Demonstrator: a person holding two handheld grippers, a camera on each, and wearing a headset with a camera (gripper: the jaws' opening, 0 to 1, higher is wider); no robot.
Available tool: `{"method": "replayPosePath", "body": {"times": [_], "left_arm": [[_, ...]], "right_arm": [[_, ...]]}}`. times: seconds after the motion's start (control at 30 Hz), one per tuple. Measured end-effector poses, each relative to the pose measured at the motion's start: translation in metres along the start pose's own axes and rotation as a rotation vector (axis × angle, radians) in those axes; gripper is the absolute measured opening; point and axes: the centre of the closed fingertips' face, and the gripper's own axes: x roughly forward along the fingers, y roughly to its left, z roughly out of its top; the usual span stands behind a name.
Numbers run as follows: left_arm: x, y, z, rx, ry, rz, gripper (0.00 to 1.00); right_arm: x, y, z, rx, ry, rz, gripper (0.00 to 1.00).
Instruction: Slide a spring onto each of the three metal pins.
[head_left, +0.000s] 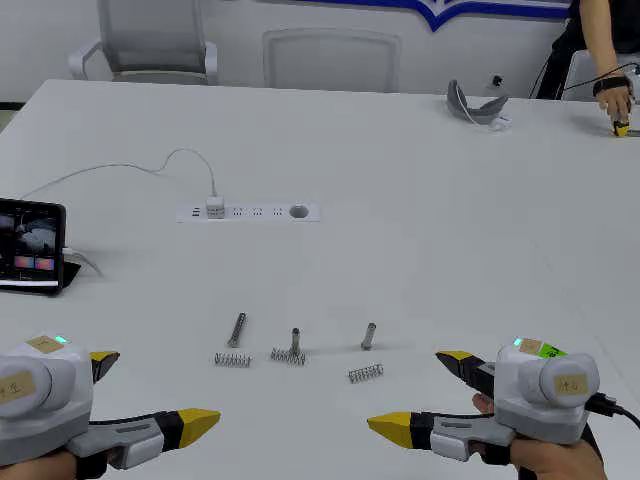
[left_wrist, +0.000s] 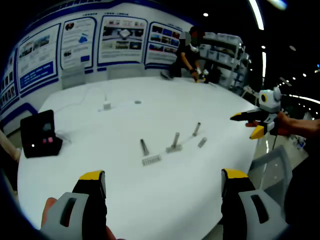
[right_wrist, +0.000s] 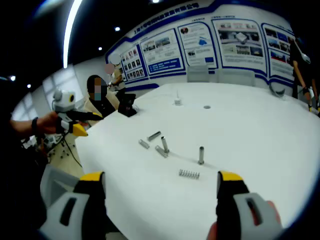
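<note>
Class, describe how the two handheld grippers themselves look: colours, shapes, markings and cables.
Both the left gripper and right gripper have rounded light-grey bodies, each bearing a tan handwritten sticker. Their fingers are grey and black with pointed yellow tips. A green light glows on the right one, and a black cable leaves it.

Big white table (head_left: 450, 250), power strip (head_left: 248, 212) lying flat on it, white plug in it and a cable (head_left: 150, 168) trailing off to its left. Beyond the power strip a grey mesh-backed chair (head_left: 155, 40) and a second chair (head_left: 332, 60) at the table's far edge, white wall (head_left: 235, 30) behind with blue trim (head_left: 440, 10). Left of the power strip a dark lit screen (head_left: 30, 245), propped up. Far right of the power strip a grey curved object (head_left: 478, 106). Blue-and-white poster boards (left_wrist: 115, 37) on the wall beyond the power strip, shelving (left_wrist: 225, 42) to their right, ceiling strip light (left_wrist: 256, 15) and small spot lamps overhead, ceiling dark
</note>
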Motion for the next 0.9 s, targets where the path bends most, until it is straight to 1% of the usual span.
{"method": "replayPosePath", "body": {"times": [0.23,0.47,0.6,0.63,0.67,0.73,0.9], "left_arm": [[0.002,0.001,-0.003,-0.003,0.009,-0.008,0.97],[0.004,0.004,-0.004,0.006,0.018,-0.007,0.97],[0.006,0.004,-0.003,0.004,0.015,-0.008,0.97],[0.006,0.004,-0.003,0.001,0.012,-0.009,0.96],[0.006,0.005,-0.003,-0.006,0.006,-0.009,0.95],[0.007,0.008,-0.003,-0.013,0.002,-0.006,0.94],[0.01,0.012,-0.002,-0.023,0.0,-0.002,0.93]], "right_arm": [[0.0,0.0,-0.007,-0.018,0.025,0.002,0.93],[-0.001,0.001,-0.004,-0.004,0.009,0.011,0.92],[-0.002,0.001,-0.003,0.002,0.001,0.018,0.93],[-0.003,0.001,-0.004,-0.001,0.005,0.019,0.92],[-0.003,-0.001,-0.006,-0.013,0.017,0.008,0.92],[-0.003,-0.001,-0.008,-0.017,0.023,0.007,0.93],[-0.007,0.002,-0.012,0.006,0.021,0.004,0.93]]}}
